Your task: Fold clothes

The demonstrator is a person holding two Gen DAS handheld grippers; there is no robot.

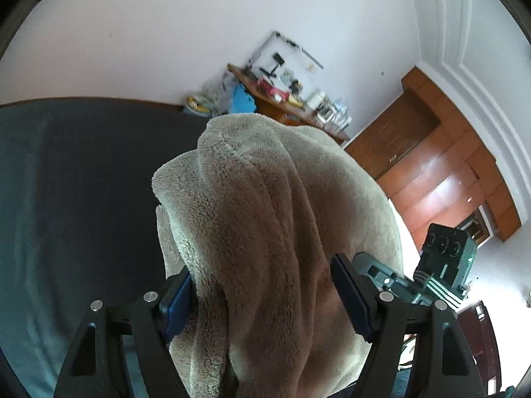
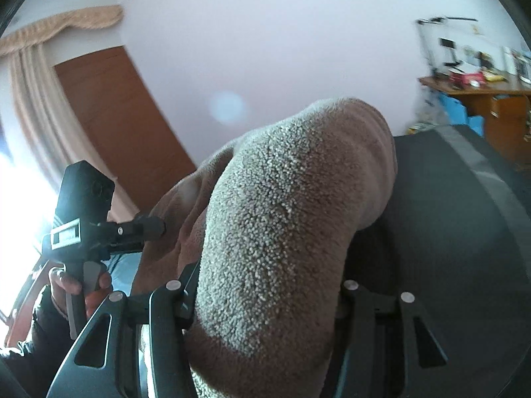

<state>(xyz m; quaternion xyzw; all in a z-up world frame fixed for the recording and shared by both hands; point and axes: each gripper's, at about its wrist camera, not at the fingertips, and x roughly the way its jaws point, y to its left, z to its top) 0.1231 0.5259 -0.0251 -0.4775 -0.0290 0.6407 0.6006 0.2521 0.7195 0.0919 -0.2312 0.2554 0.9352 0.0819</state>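
Dark bed (image 1: 83, 182) — fleece garment (image 1: 265, 215) lifted.

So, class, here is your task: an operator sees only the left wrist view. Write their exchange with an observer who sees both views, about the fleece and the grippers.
Operator: Does the right gripper grip the fleece?
Observer: Yes, the right gripper is shut on a thick fold of the fleece garment.
Operator: Who holds my left gripper?
Observer: A hand grips the handle of the left gripper.
Operator: What's behind it?
Observer: A beige curtain beside a bright window.
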